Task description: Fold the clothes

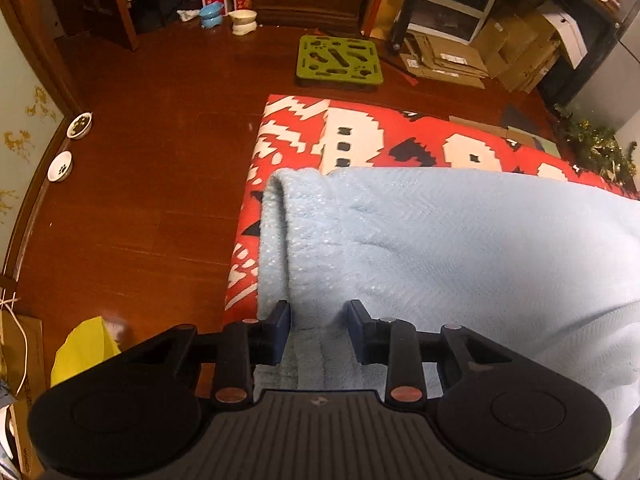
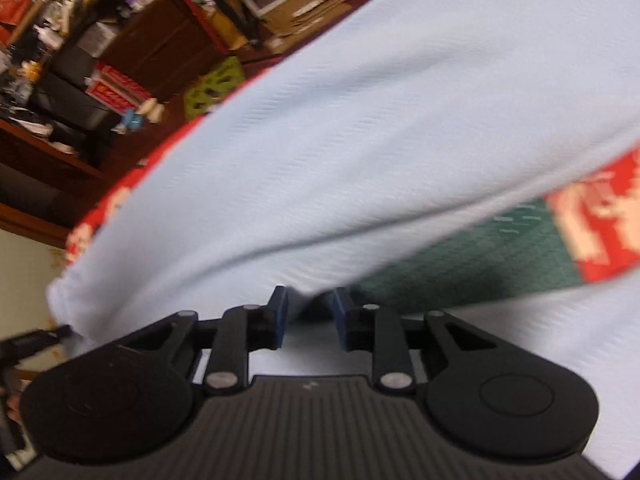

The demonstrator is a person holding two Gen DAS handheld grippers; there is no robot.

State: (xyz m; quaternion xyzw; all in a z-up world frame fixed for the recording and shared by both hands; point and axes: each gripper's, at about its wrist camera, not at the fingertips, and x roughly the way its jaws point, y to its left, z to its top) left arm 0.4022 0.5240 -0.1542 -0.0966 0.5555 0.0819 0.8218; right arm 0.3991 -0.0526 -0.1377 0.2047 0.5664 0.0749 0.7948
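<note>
Fuzzy knit garment (image 1: 460, 240); glossy wood floor (image 1: 160, 160).

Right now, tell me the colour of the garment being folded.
Pale blue garment, clearest in the left wrist view.

Red patterned mat (image 1: 360, 128) spread on dark wooden floor (image 1: 160, 200). Beyond mat's far edge, green perforated board (image 1: 339, 60); farther left, blue bowl (image 1: 211, 15) just beside white bowl (image 1: 243, 21). Right of the board, flattened cardboard boxes (image 1: 448, 60). Well left of mat, two small dishes (image 1: 70, 144) along wall. Near mat's closest corner, yellow bag (image 1: 86, 350).
</note>
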